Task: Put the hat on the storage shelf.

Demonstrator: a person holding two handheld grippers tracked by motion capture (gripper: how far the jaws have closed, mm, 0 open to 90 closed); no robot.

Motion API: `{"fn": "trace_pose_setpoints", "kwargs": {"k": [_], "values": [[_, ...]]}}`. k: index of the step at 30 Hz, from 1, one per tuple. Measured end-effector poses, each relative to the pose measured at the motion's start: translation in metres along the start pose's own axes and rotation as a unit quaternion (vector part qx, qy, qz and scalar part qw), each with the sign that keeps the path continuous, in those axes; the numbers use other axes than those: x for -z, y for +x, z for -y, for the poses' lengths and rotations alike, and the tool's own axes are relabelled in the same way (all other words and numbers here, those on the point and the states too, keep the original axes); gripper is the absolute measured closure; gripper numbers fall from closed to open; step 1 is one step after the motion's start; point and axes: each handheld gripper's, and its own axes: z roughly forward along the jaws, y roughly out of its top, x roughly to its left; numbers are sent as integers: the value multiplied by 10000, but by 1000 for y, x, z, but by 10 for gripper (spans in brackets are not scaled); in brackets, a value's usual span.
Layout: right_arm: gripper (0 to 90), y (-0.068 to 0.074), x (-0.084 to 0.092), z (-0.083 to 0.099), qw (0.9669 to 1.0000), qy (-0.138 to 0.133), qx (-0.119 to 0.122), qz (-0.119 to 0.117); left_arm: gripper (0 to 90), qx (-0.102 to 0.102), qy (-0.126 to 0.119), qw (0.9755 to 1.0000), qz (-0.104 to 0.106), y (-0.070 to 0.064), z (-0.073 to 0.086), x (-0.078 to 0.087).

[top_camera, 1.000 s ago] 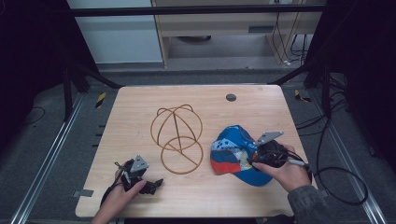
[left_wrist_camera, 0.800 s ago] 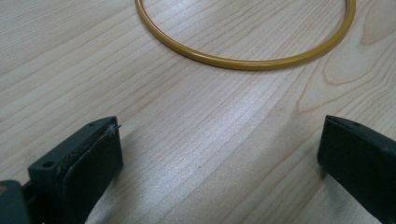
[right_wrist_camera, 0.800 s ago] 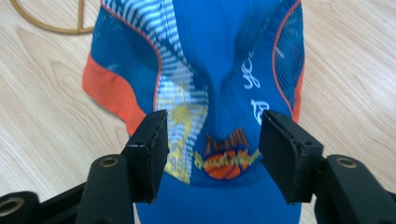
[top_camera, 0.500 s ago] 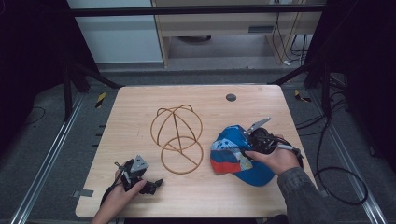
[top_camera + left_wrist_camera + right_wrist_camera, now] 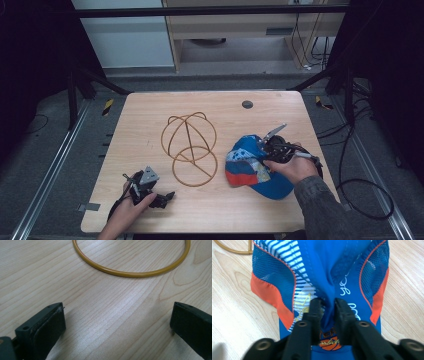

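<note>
right gripper [image 5: 327, 305]: jaws just closing, pinching cap [image 5: 324, 270] fabric | left gripper [image 5: 117, 320]: jaws wide apart, over bare tabletop [image 5: 105, 315] near ring [image 5: 130, 273]

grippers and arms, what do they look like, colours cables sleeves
Both grippers are black. The left gripper carries a grey three-cornered plate on top; its jaws end in thick black pads. The right gripper has narrow black jaws with round screw holes, a grey plate and a black cable trailing off the table. The right arm wears a grey sleeve.

High view looks down on the whole table [image 5: 150, 107]; both gripper views sit low and close, sharing the wire frame [image 5: 189, 142].
</note>
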Motion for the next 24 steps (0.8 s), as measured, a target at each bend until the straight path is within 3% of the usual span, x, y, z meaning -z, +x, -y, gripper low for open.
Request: {"fn": "trace_pose_setpoints", "kwargs": {"k": [4,11,24], "values": [[891,0,0,-1,10000,53,58,-61,0,0,0,10000,-1,0,0,0],[900,-1,8,-3,9999,64,57,-108,0,2,-1,10000,-6,0,0,0],[900,-3,43,-14,9996,-202,183,-95,0,1,-1,10000,-1,0,0,0]]}}
